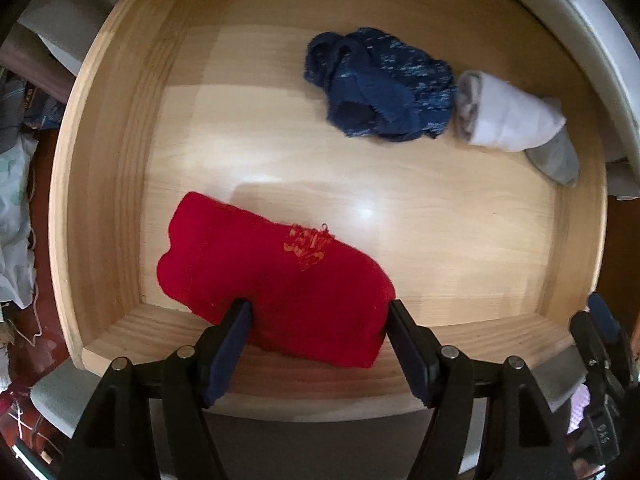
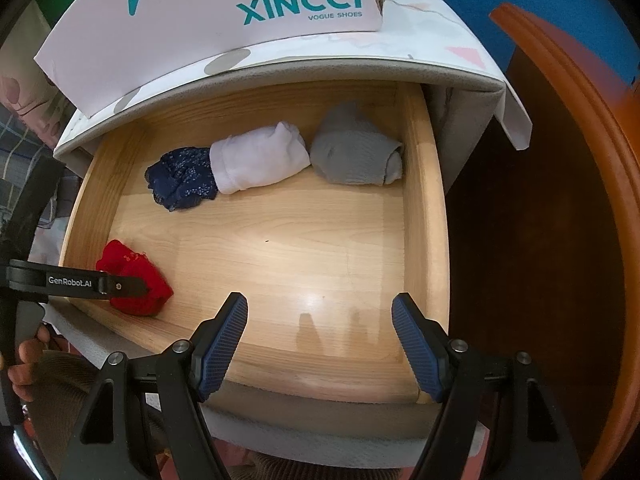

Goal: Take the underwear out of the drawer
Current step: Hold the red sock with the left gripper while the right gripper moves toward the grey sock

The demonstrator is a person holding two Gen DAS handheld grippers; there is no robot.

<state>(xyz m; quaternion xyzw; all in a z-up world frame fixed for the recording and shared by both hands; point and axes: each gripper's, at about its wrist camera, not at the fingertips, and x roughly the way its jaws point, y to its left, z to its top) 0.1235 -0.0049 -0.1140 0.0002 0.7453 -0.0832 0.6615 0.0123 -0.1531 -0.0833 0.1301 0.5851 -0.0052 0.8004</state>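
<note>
red underwear [image 1: 276, 280] clenched in left tongs [image 1: 320, 320], near end hidden | right tongs [image 2: 320, 320] released

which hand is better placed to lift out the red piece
Left. Its claw already straddles the red garment at the drawer's front wall, while the right claw hovers over bare drawer floor, empty.

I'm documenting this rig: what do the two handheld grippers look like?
Both are matte black plastic with angular, triangular-cutout linkages and silver pivot pins. The right gripper has fingers faced with ribbed dark-blue pads; the left gripper has the same blue-padded fingers, and its body reads "GenRobot.AI" in white.
</note>
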